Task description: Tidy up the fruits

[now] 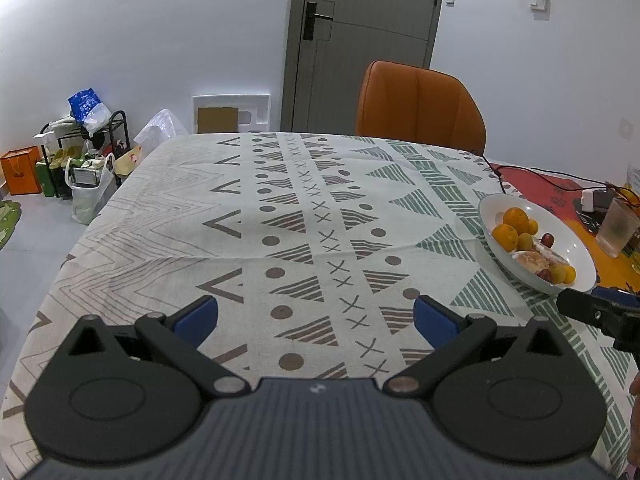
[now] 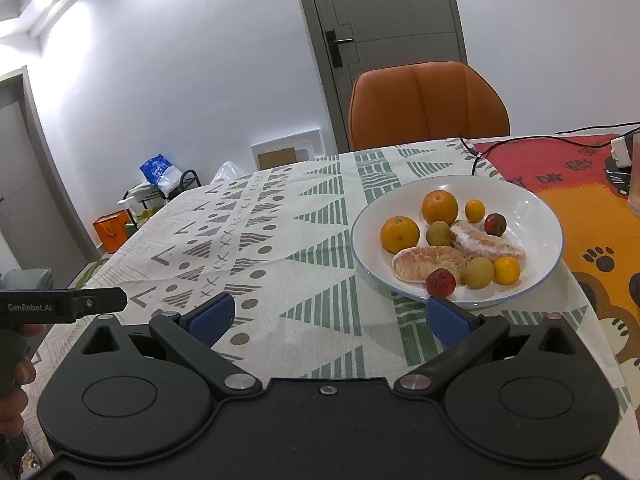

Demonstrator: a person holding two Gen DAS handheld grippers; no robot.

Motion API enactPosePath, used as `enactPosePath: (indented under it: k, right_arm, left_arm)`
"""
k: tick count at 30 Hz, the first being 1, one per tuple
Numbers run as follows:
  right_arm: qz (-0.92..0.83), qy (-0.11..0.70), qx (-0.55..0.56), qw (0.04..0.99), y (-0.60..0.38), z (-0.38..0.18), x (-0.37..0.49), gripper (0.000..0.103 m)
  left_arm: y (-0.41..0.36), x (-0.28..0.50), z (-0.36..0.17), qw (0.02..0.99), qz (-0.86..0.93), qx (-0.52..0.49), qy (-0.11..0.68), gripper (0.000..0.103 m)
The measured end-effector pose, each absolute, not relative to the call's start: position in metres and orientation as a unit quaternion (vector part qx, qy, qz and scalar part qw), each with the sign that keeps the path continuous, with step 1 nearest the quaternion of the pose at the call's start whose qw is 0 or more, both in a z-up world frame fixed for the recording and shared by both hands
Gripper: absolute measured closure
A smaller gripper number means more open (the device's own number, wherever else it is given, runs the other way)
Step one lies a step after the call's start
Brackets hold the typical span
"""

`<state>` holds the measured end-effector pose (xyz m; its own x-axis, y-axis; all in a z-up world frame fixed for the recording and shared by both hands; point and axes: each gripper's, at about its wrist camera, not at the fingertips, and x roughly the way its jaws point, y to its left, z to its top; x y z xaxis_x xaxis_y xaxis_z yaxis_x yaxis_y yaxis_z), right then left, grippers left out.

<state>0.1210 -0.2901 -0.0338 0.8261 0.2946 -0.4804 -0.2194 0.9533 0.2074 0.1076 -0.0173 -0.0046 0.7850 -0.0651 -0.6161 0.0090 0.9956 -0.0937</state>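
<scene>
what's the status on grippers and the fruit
Left gripper open, empty. Right gripper open, empty. Fruit all in round white ceramic plate, untouched. Nothing blocking.

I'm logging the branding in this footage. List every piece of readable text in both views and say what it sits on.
"GenRobot.AI": white letters on the black side of the left gripper, seen in the right wrist view.
"DAY" or similar: dark letters on the red and orange cartoon mat; the characters beside it are too distorted to read.
Print on the blue plastic bag and the orange paper bag: too small to read.
</scene>
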Motion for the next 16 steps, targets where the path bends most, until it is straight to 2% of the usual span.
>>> enactPosePath:
  k: [16]
  right_arm:
    - [0.13,0.261,0.064,0.955,-0.285,-0.0315,0.1212,0.0]
  left_arm:
    - [-0.0119,0.1076,-0.0039,0.946,-0.019,-0.049,0.321,0.0]
